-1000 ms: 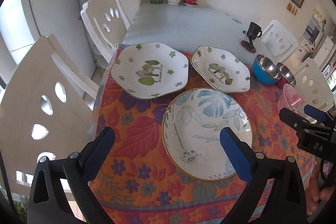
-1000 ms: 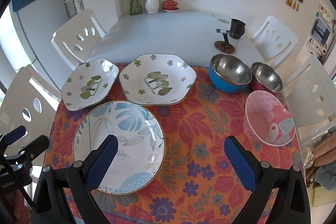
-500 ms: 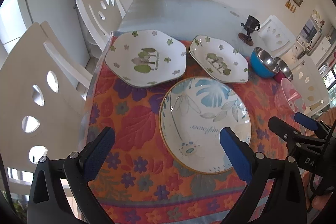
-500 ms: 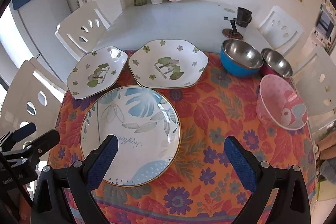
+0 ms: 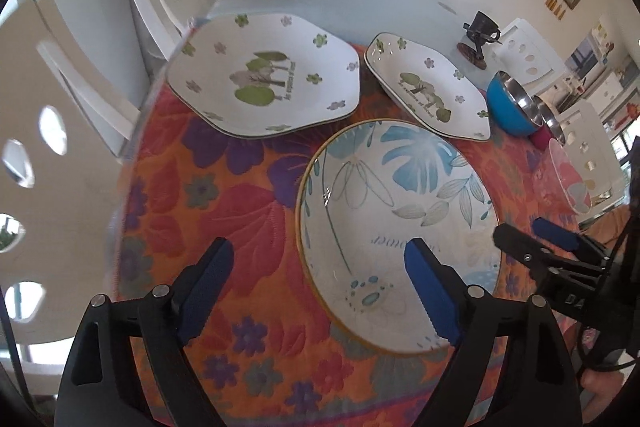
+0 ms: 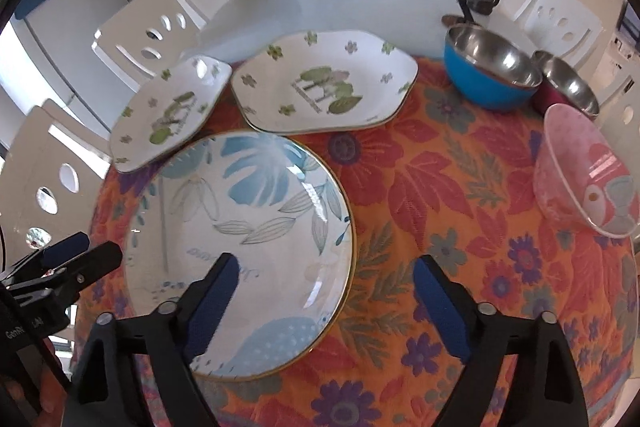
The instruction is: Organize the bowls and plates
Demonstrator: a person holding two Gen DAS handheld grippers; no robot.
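Three plates, the round blue-leaf plate (image 6: 240,247) and two white floral ones, plus three bowls; both grippers' fingers (image 6: 212,291) spread apart.

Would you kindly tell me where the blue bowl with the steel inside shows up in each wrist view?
Left wrist: blue bowl at the right edge, beyond the smaller green-flowered plate.
Right wrist: blue bowl upper right, beside the larger green-flowered plate.
Shared landmark: round blue-leaf plate.

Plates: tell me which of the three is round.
The blue-leaf plate, nearest both grippers, gold-rimmed. The two green-flowered plates behind it have angular edges.
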